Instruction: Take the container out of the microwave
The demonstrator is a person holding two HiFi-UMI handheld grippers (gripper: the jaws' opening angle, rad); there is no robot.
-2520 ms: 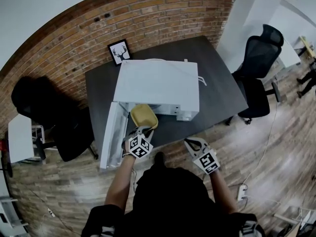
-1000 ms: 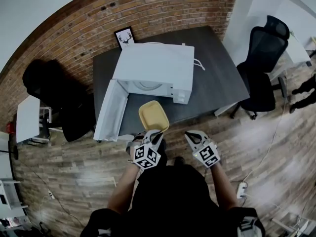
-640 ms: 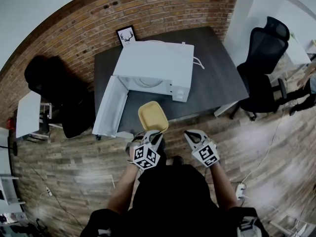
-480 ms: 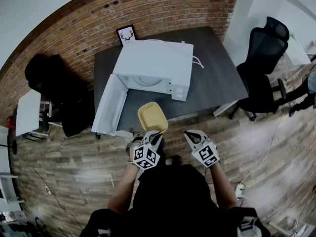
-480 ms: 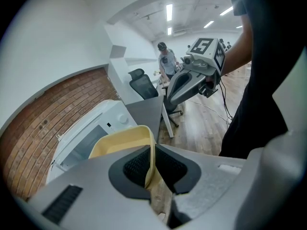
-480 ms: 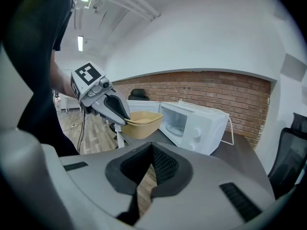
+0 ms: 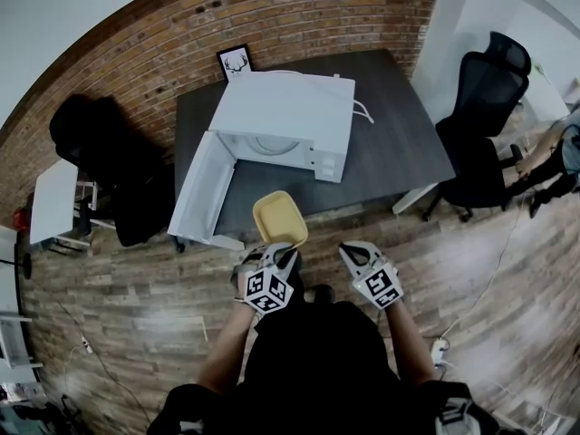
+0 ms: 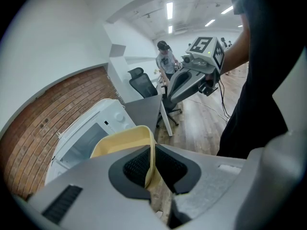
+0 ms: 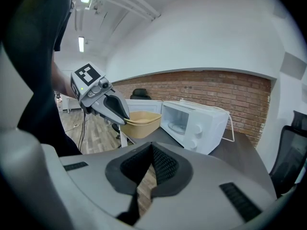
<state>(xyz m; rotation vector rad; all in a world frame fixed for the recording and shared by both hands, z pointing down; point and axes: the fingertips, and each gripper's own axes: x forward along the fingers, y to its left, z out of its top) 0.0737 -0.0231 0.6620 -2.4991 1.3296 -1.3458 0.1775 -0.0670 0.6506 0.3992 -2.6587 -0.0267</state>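
The yellow container (image 7: 279,220) is out of the microwave (image 7: 288,116) and hangs in the air by the front edge of the desk (image 7: 403,148). The left gripper (image 7: 275,249) holds it. Its fingers (image 8: 137,166) are pinched shut on the thin near rim, one inside the wall and one outside. The container looks like light plastic with thin, bendy walls, so I think it weighs little but could tip or slip from such a small pinch. A deep grip on the rim, with the container kept flat, seems best. The right gripper (image 7: 355,250) is close by, its fingers closed together on nothing. The microwave door (image 7: 201,193) is open.
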